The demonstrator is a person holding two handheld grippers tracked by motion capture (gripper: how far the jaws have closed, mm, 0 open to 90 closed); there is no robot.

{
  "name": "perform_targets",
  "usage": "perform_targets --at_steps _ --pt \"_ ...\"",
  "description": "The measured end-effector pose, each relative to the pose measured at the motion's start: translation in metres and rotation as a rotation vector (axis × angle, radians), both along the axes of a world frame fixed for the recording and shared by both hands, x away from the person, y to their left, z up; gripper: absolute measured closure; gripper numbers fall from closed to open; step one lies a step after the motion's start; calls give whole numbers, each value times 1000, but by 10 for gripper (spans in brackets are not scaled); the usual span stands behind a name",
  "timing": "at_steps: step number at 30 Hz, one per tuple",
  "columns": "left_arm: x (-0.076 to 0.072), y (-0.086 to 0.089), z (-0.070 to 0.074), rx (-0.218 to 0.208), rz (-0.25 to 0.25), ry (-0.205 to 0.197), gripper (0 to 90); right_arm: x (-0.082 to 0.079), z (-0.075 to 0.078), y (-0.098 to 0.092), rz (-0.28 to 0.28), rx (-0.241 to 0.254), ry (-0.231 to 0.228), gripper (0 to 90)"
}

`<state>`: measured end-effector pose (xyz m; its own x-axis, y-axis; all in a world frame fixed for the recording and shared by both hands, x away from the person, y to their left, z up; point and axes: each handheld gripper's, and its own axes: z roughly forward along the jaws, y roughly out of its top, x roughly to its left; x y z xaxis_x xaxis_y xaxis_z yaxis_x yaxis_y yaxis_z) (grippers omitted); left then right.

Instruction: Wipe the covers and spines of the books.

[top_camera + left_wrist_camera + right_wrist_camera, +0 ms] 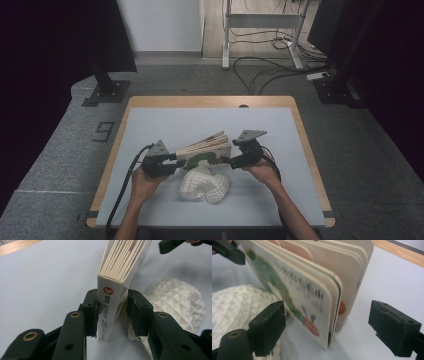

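A thick board book point(205, 149) stands on its edge in the middle of the table, its pages fanned apart at the right end. My left gripper point(176, 161) is shut on the white spine point(110, 305), one pad on each side of it. At the other end, my right gripper point(231, 161) is open, its jaws standing wide on either side of the loose page edges point(312, 297) without touching them. The front cover shows a green caterpillar picture. A white knitted cloth point(205, 185) lies bunched just in front of the book, close under both grippers.
The table has a pale grey mat point(175, 120) with a wooden rim point(210, 100). Dark stands point(107, 85) sit on the carpet beyond the far-left corner, and cables point(270, 70) and a desk frame lie farther back.
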<state>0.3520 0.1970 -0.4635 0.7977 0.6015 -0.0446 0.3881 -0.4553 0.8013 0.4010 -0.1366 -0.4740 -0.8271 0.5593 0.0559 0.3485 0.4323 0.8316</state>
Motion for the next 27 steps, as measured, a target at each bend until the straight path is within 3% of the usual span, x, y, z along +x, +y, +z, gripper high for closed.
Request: perform_targets --at_steps 8,14,22,27 --pt "0 0 0 -2 -1 1 615 16 -3 15 59 10 -2 128" --pt "1 0 0 -4 -3 2 616 15 -1 20 107 10 -9 161" --pt "2 1 -1 -10 -6 8 616 9 3 9 87 18 10 328" --pt "2 1 -1 -3 -4 9 610 3 4 3 73 14 -2 463"
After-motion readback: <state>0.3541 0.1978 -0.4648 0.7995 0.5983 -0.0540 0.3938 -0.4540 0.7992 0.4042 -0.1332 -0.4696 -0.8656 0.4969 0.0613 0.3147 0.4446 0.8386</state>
